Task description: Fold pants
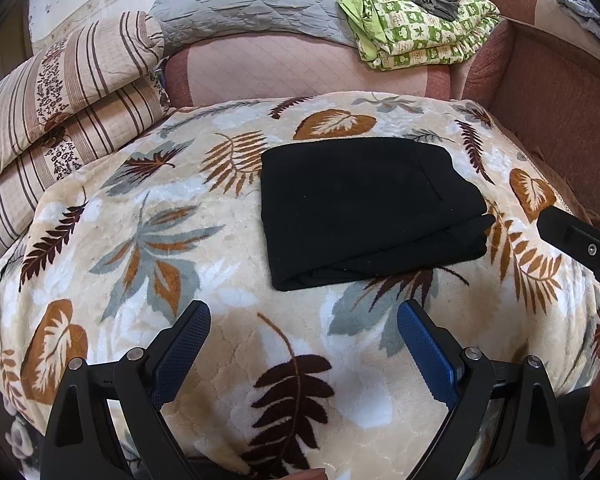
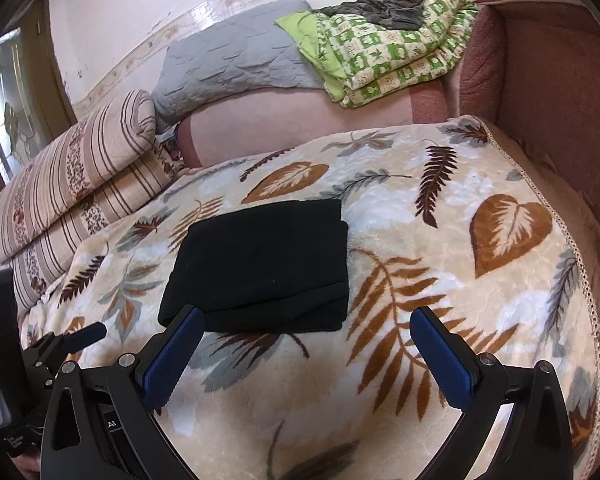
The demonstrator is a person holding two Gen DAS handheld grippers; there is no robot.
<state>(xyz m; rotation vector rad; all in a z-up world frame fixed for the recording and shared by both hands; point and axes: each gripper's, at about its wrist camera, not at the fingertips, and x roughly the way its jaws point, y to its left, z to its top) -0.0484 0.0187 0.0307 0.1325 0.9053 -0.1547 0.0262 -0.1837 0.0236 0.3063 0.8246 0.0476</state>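
Black pants (image 1: 364,212) folded on blanket (image 1: 140,240); 2 tongs wide.

The only letters to read are "AI" in small white print. They sit on the black body of the right gripper (image 2: 306,326), near its left finger, low in the right wrist view. The word is cut off, so the rest cannot be read. Tiny marks on the left gripper (image 1: 304,320) are too small to read.
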